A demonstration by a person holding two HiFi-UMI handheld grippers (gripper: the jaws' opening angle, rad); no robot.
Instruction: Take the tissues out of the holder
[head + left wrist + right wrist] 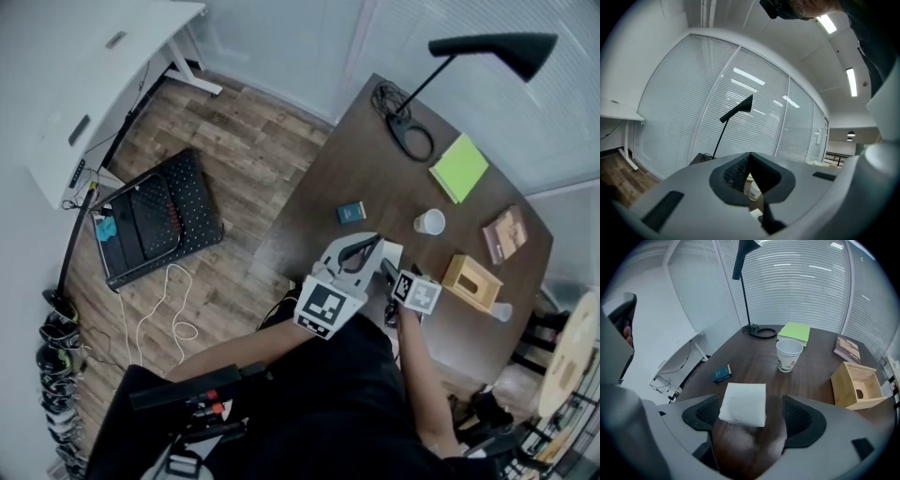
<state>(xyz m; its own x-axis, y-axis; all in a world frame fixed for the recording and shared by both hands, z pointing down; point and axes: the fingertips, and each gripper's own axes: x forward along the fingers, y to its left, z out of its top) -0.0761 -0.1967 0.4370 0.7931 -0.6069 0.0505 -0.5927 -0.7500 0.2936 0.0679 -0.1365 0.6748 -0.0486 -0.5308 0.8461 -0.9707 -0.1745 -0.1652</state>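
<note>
On the near part of the dark wooden table [319, 187], a folded stack of white tissues [743, 404] is lying flat, outside the wooden tissue holder [857, 386]. The holder is sitting well to the right of the stack, tipped so that its open, empty inside is showing. The right gripper [753, 414] is hovering just over the table with its jaws spread wide; the near edge of the stack is lying between them, and neither pad is touching it. The left gripper [751, 174] is tilting upward, its jaws drawn close together with only a thin gap and nothing caught in it. Beyond the tissues a white paper cup [789, 355] is standing upright. A small blue box [723, 373] is lying to the left, and a green notepad [794, 332], a book [847, 348] and the round base of a black desk lamp [761, 332] are sitting at the far side.
</note>
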